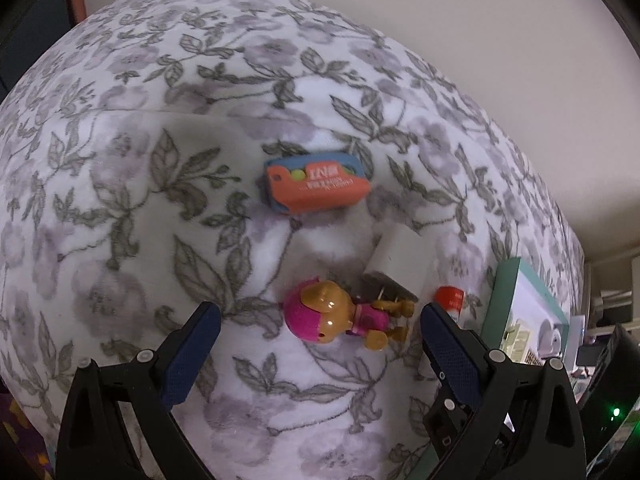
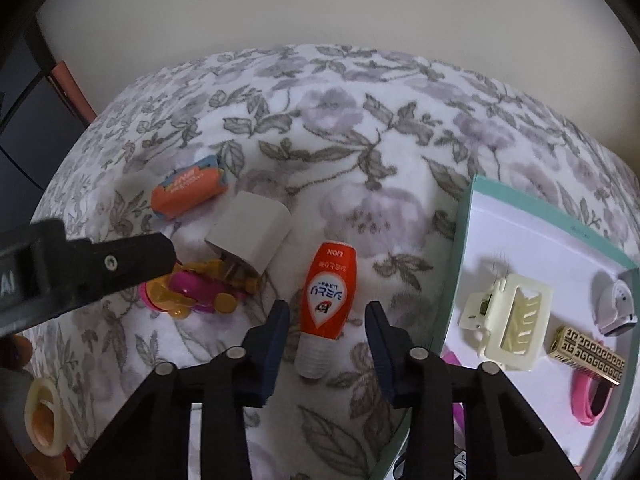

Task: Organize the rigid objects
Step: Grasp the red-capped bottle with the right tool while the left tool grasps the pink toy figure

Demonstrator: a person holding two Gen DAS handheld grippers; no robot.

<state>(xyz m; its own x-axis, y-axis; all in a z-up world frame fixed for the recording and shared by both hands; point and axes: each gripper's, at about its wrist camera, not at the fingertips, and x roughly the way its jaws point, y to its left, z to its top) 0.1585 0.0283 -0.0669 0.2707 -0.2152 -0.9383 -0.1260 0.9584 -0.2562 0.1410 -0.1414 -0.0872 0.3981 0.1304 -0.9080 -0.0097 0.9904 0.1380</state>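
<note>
Toys and small things lie scattered on a flowered blanket (image 1: 120, 200). The left claw (image 1: 320, 334) is spread wide, its two blue pads on either side of a toy figure (image 1: 332, 316) with a pink helmet, not touching it. Just beyond the figure sits a white plug adapter (image 1: 400, 260), its prongs toward the toy, and farther off lies an orange and blue packet (image 1: 316, 188). The right claw (image 2: 328, 328) is also spread, its fingers flanking an orange tube (image 2: 326, 292) with a white cap (the cap end points toward the camera); neither finger touches it. In the right wrist view the left claw's black finger reaches in from the left over the toy figure (image 2: 192, 288). To the right of the tube lies a box (image 2: 460, 240) with a green rim, holding a cream hair clip (image 2: 508, 320), a gold patterned bar (image 2: 588, 354), a pink band (image 2: 588, 400) and a white gadget (image 2: 616, 304).
</note>
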